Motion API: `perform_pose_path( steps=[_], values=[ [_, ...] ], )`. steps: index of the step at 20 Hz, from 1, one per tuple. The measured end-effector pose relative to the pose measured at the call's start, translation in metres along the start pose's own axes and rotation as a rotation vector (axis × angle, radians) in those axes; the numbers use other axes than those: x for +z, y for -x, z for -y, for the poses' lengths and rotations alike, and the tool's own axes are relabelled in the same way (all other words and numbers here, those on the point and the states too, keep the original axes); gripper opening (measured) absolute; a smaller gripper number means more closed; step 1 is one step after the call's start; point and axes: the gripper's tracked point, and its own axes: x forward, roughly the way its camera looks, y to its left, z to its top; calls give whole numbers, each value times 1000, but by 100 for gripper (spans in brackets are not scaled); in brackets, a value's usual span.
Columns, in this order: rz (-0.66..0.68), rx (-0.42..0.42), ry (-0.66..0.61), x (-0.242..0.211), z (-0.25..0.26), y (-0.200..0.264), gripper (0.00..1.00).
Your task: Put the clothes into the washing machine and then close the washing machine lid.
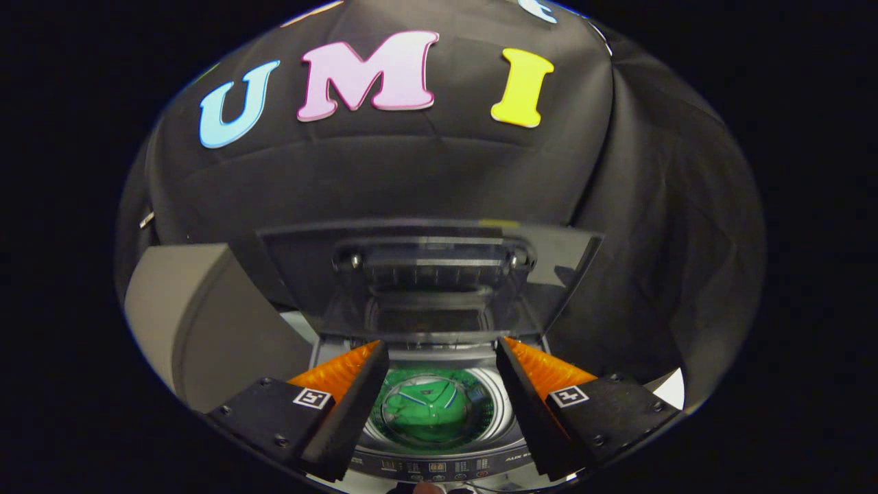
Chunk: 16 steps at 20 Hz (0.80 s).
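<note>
Our gripper (442,384) hangs spread and empty above the drum, where the green shirt (429,406) already lies. We should hook the raised lid (425,274) behind it and swing it down gently.

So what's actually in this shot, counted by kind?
Washing machine: 1, its lid standing open
Green garment: 1, down in the drum between the fingers
Grey box-like object: 1, beside the machine
Gripper: 1, fingers apart, holding nothing
Total: 4
</note>
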Motion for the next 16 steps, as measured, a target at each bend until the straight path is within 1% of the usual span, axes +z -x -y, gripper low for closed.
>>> perform_pose_path(
  steps=[3,8,12,15,16],
  values=[
    [56,1,-21,39,1,5,99],
    [82,11,-16,88,-1,-13,99],
    [55,19,-25,102,-5,-49,99],
    [13,24,-38,99,-9,-77,99],
    [-1,13,-36,95,-7,-84,99]
  ],
)
